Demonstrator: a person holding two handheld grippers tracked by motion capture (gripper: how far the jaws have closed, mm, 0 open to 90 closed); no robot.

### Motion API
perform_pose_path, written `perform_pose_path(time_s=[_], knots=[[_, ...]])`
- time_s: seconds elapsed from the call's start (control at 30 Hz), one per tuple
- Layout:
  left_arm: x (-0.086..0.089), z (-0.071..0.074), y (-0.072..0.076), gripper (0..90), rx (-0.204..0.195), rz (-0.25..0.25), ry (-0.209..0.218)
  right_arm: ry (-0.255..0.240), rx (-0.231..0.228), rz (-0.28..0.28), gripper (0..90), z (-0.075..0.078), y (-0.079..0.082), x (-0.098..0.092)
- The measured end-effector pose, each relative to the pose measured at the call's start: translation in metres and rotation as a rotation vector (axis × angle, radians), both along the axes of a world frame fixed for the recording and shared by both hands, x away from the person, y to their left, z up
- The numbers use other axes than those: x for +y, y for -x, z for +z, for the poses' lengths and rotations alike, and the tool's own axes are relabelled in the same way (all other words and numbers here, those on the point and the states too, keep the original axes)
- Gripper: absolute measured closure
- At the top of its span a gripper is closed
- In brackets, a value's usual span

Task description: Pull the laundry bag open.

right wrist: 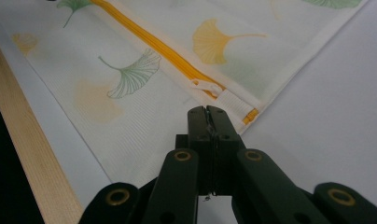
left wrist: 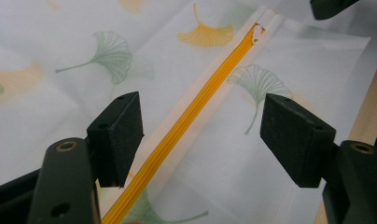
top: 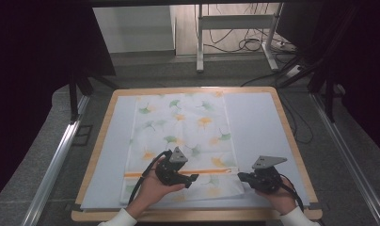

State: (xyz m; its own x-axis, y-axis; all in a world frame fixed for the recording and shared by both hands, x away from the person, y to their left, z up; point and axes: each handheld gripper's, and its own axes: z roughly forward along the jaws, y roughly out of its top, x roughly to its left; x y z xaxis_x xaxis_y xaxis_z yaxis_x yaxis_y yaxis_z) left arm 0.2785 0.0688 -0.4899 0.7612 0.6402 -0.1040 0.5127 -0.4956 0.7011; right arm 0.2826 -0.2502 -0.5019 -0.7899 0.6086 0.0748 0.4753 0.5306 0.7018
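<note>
Zipper job in progress: your right gripper pins the bag's corner, your left is lining up on the track.

Your right gripper (right wrist: pixel 208 122) is clamped fully closed on the near right edge of the white mesh zip bag with green and orange ginkgo leaves (top: pixel 181 127), which lies flat on the pale sheet (top: pixel 258 122) over the wooden table (top: pixel 96 141). The white zipper pull (right wrist: pixel 206 87) sits just beyond those jaws, at the right end of the orange zipper (left wrist: pixel 186 121). Your left gripper (left wrist: pixel 200 135) hangs wide open over the zipper, holding nothing. Next you'd probably travel right and pinch that small pull squarely. No brand or readable writing anywhere.
</note>
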Motion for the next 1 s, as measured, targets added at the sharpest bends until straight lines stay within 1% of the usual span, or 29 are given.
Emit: perform_pose_path(time_s=[0.13, 0.2, 0.27, 0.37, 0.47, 0.53, 0.57, 0.67, 0.87, 1.0], knots=[[-0.009, 0.000, -0.002, 29.8, -0.001, -0.022, 0.000, 0.019, 0.015, 0.007, 88.7, -0.005, 0.000, 0.004], [-0.014, 0.000, -0.003, 30.1, 0.003, -0.035, -0.001, 0.034, 0.015, 0.015, 88.7, -0.007, -0.001, 0.005], [-0.018, -0.001, -0.005, 30.4, 0.007, -0.049, -0.009, 0.037, 0.023, 0.017, 88.7, -0.009, -0.001, 0.006], [-0.025, -0.002, -0.007, 31.2, 0.014, -0.059, -0.008, 0.047, 0.034, 0.022, 88.7, -0.013, -0.002, 0.009], [-0.031, -0.003, -0.008, 32.1, 0.016, -0.069, -0.010, 0.053, 0.037, 0.023, 88.6, -0.014, -0.001, 0.013], [-0.035, -0.003, -0.010, 33.1, 0.020, -0.078, -0.012, 0.058, 0.032, 0.026, 88.4, -0.014, -0.002, 0.014], [-0.037, -0.004, -0.011, 33.6, 0.024, -0.076, -0.006, 0.061, 0.025, 0.027, 88.4, -0.015, -0.002, 0.014], [-0.044, -0.005, -0.014, 35.3, 0.031, -0.087, -0.009, 0.063, 0.026, 0.019, 88.5, -0.015, -0.004, 0.015], [-0.062, -0.005, -0.018, 37.9, 0.018, -0.105, -0.022, 0.062, 0.022, 0.008, 88.9, -0.016, -0.009, 0.013], [-0.072, -0.006, -0.023, 39.8, 0.008, -0.122, -0.039, 0.061, 0.021, -0.001, 89.0, -0.016, -0.011, 0.013]])
